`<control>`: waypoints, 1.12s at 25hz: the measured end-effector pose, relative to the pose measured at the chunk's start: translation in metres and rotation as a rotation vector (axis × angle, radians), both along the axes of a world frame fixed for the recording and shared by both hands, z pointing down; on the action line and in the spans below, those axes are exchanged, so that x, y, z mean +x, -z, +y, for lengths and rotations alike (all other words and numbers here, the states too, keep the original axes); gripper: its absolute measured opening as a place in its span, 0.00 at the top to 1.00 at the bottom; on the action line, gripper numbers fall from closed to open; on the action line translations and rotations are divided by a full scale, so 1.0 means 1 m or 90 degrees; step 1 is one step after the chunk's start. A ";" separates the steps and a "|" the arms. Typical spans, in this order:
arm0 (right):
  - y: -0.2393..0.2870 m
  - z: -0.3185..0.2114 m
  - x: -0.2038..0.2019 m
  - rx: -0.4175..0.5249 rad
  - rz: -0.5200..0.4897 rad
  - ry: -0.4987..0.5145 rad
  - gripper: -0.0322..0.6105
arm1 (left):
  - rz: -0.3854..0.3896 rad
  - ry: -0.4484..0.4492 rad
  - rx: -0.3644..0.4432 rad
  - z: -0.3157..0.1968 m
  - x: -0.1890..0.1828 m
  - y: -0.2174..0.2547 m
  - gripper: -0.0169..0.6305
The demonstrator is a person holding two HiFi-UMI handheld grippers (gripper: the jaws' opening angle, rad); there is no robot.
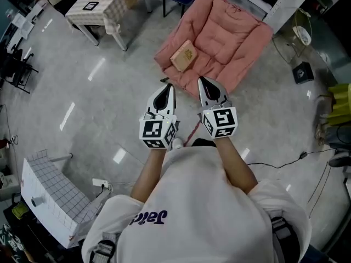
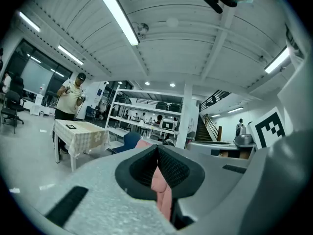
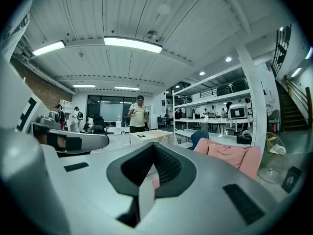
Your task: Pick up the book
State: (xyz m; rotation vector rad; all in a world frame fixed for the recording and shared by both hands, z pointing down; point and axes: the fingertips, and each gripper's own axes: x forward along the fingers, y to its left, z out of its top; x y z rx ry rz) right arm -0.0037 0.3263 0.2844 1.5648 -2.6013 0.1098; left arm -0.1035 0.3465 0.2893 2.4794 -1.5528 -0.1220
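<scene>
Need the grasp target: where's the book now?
Head view, upper centre: the book lies on the left edge of the pink floor chair, right of the checked-cloth table.

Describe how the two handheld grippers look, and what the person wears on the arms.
The left gripper and the right gripper are both pale grey tapered shells with black textured pads. Each carries a white cube printed with black square markers. The person wears a white short-sleeved shirt with dark lettering. No cables show on the grippers.
</scene>
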 end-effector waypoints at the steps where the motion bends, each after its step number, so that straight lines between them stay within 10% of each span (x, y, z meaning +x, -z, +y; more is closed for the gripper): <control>1: -0.005 0.000 -0.002 -0.009 -0.004 -0.003 0.93 | 0.005 -0.007 -0.007 0.000 -0.002 -0.005 0.95; 12: -0.058 -0.038 0.007 -0.097 -0.011 -0.015 0.93 | 0.002 -0.028 -0.103 -0.038 -0.010 -0.072 0.95; 28: -0.151 -0.258 0.050 -0.212 0.035 0.095 0.93 | -0.039 0.015 -0.264 -0.233 0.032 -0.189 0.95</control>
